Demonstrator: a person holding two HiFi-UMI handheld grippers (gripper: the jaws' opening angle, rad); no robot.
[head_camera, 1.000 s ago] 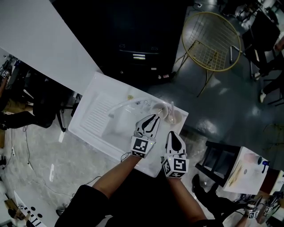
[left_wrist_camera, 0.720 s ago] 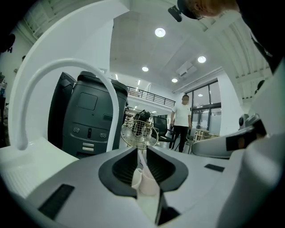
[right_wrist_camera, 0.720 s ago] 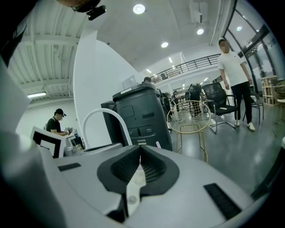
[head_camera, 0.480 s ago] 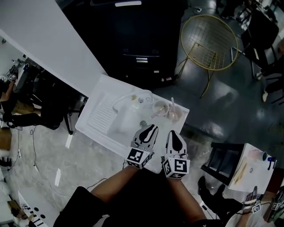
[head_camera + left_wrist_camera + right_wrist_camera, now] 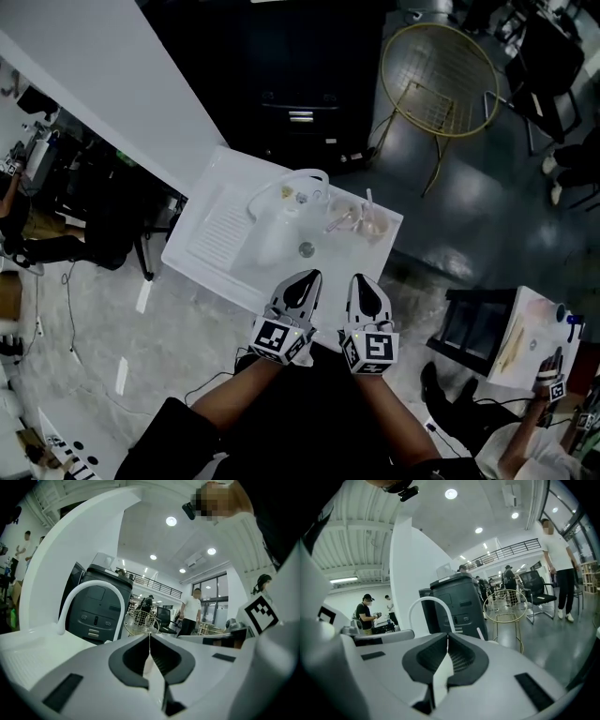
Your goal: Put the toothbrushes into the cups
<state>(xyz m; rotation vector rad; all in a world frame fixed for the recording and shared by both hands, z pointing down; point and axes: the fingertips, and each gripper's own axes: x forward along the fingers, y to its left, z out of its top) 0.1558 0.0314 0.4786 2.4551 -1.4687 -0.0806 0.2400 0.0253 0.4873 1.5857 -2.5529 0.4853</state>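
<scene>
White brushes (image 5: 367, 201) seem seated in cups (image 5: 374, 228) at 12 (tiny view). Left gripper (image 5: 307, 277) has just closed on nothing, right gripper (image 5: 362, 281) is likewise together and empty. Withdraw level.

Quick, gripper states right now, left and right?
Left gripper: fingers have just been closing, now together, empty.
Right gripper: shut, holding nothing.

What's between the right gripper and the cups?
In the head view, only a bare white stretch of the sink lies between the right gripper and the cups. The drain sits off to the left.
</scene>
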